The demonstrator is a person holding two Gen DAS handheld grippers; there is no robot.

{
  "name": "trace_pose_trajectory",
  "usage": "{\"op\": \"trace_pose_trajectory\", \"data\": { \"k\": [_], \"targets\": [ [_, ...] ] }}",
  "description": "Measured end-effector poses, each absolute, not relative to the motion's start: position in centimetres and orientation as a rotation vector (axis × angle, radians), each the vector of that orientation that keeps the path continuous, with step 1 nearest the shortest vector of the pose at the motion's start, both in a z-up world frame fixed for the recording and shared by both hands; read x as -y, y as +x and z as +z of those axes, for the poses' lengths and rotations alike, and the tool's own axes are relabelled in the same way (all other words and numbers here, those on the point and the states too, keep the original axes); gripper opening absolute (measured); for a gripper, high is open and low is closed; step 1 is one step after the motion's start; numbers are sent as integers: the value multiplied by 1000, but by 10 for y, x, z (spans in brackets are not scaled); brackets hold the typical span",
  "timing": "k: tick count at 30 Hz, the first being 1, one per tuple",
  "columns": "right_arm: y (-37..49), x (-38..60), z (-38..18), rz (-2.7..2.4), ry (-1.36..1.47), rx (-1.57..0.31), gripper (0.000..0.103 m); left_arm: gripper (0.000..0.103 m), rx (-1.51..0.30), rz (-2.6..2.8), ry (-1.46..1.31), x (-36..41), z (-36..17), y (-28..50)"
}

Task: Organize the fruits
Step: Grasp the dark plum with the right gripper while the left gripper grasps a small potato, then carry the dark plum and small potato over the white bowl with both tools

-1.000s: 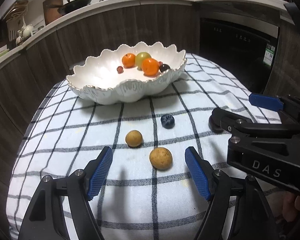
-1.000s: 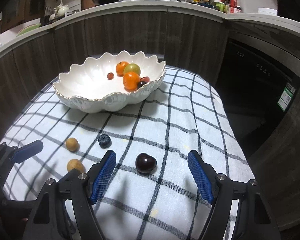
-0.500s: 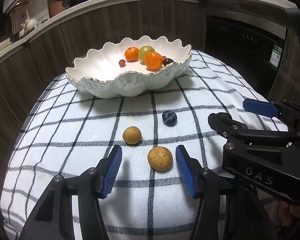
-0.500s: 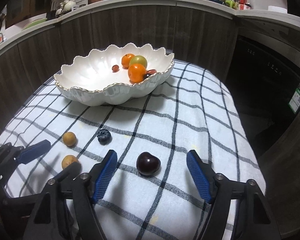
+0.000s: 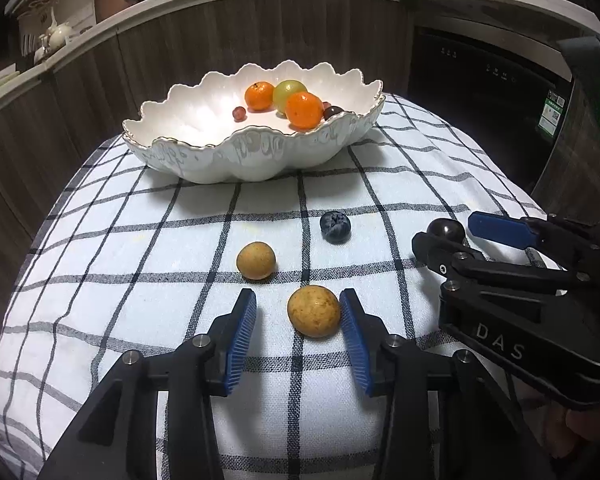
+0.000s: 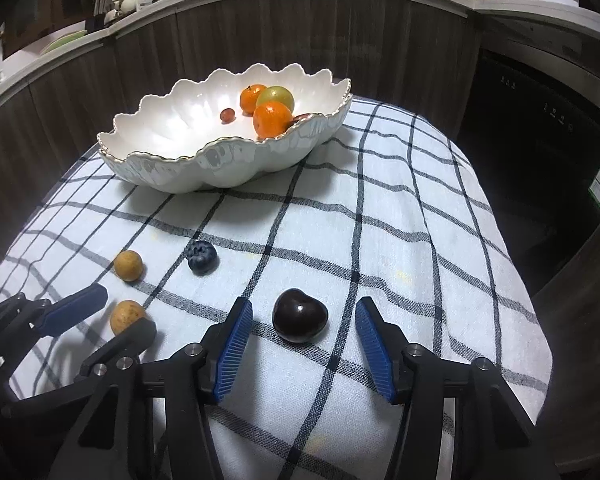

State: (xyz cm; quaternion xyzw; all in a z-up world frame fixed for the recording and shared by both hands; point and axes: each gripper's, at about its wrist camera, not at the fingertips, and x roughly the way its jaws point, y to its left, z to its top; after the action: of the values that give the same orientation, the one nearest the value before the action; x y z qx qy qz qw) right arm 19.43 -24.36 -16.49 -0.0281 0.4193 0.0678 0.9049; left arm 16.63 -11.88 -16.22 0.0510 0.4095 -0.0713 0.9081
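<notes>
Now both grippers close in near the bowl (image 5: 256,160): left gripper (image 5: 298,316) unclenched around the longan (image 5: 314,311), right gripper (image 6: 300,330) unclenched around the cherry (image 6: 299,315); next, squeeze and lift.

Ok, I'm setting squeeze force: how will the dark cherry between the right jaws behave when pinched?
The dark cherry looks round and glossy, so it may slip or roll on the checked cloth if touched off-centre. It probably bruises easily. The right gripper's jaws have been closing, with gaps left on both sides.
</notes>
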Motion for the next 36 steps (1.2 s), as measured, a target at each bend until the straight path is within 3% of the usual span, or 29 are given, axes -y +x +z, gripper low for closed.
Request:
{"op": "trace_pose_trajectory", "data": {
  "k": [6,10,36],
  "targets": [
    [198,243,-170,145,-58,-893,41,28,-849,-174,106,123,-163,166],
    [199,243,-170,148,-58,-892,29,27,-850,-178,103,124,-164,165],
    [189,230,-135,147,-64,-832,29,26,-810,-142,71,99,-134,163]
  ]
}}
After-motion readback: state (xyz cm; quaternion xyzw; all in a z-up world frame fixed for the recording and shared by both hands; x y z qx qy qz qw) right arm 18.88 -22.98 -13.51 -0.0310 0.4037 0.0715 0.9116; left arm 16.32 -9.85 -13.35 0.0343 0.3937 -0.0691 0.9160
